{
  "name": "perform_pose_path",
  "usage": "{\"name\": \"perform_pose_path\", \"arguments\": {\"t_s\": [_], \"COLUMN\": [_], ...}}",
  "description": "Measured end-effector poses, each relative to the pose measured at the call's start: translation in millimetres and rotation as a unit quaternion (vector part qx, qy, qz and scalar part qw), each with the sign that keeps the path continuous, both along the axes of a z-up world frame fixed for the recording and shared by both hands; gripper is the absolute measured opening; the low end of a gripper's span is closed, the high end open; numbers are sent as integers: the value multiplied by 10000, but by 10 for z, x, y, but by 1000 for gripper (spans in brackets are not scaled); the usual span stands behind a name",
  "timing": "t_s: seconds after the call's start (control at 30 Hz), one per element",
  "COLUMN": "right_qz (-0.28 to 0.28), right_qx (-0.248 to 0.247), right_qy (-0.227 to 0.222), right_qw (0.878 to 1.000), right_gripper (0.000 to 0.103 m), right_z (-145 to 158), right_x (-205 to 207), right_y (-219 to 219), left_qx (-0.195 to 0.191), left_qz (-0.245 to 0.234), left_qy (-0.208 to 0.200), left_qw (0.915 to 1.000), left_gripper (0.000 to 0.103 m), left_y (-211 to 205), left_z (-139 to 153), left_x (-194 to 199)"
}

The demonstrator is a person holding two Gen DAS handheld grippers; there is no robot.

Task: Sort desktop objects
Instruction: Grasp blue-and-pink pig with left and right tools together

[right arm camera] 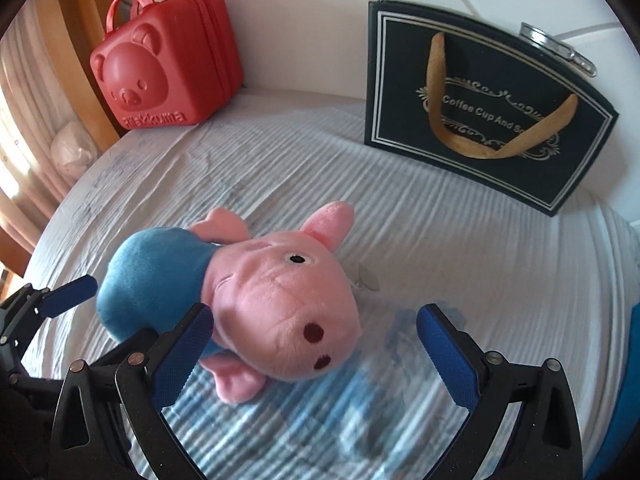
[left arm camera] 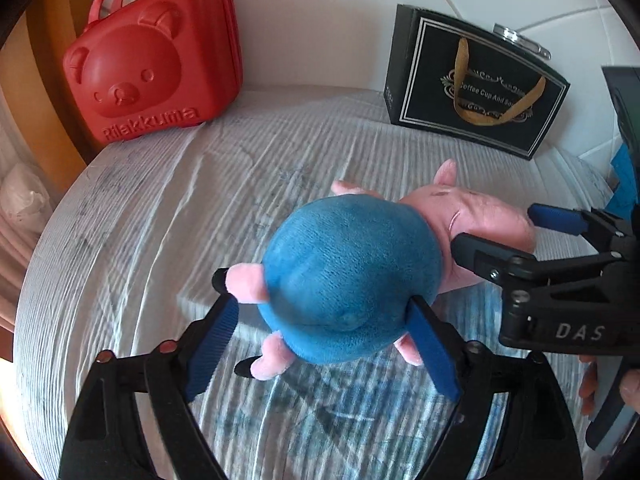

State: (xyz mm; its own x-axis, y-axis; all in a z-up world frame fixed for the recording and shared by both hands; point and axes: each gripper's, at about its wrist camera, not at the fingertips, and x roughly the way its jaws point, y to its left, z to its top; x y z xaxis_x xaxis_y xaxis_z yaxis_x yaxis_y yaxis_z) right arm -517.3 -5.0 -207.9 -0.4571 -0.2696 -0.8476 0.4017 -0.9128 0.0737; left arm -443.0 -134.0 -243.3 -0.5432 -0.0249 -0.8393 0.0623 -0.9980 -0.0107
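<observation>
The left gripper (left arm camera: 324, 312) is standing wide apart around the blue body of a plush pig (left arm camera: 352, 276). Its right blue pad (left arm camera: 434, 352) is lying against the toy's flank, while its left pad (left arm camera: 212, 344) is sitting just clear of the plush beside a pink arm, so the toy is lying between the jaws rather than being squeezed. The right gripper (right arm camera: 316, 356) is also spread wide, straddling the pig's head (right arm camera: 280, 304); its left pad (right arm camera: 180, 360) is touching the cheek, and its right pad (right arm camera: 448, 356) is standing well clear over bare cloth, so nothing is being clamped.

The pig is made of soft plush, showing a rounded blue body, a pale pink head with a long blunt snout, two dark red nostrils, one black-and-white eye, pink ears and short pink limbs ending in black tips. It is lying on its side on a pale striped cloth (right arm camera: 400, 216) covering the table, near the front middle. Its long axis is running from body to snout: in the right wrist view the body is lying up-left and the snout is pointing down-right, toward the camera; in the left wrist view the head is pointing away to the right.

Farther back, a red bear-faced case (right arm camera: 168, 68) marked Rilakkuma is standing at the left against the wall, and a black gift bag (right arm camera: 500, 104) with tan ribbon handles is standing at the right.
</observation>
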Motion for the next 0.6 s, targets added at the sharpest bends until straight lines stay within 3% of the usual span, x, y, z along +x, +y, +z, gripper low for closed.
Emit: {"name": "perform_pose_path", "arguments": {"t_s": [0.37, 0.6], "right_qz": [282, 396], "right_qx": [-114, -35], "right_qy": [-42, 3], "right_qw": [9995, 9992], "right_gripper": [102, 86], "right_z": [-134, -134], "right_x": [-96, -55], "right_y": [-93, -161], "left_qx": [-73, 14], "left_qz": [-95, -170], "left_qy": [-70, -61], "left_qw": [9999, 9998], "left_gripper": [96, 96], "left_y": [23, 52], "left_z": [-139, -201], "left_x": [-111, -171]}}
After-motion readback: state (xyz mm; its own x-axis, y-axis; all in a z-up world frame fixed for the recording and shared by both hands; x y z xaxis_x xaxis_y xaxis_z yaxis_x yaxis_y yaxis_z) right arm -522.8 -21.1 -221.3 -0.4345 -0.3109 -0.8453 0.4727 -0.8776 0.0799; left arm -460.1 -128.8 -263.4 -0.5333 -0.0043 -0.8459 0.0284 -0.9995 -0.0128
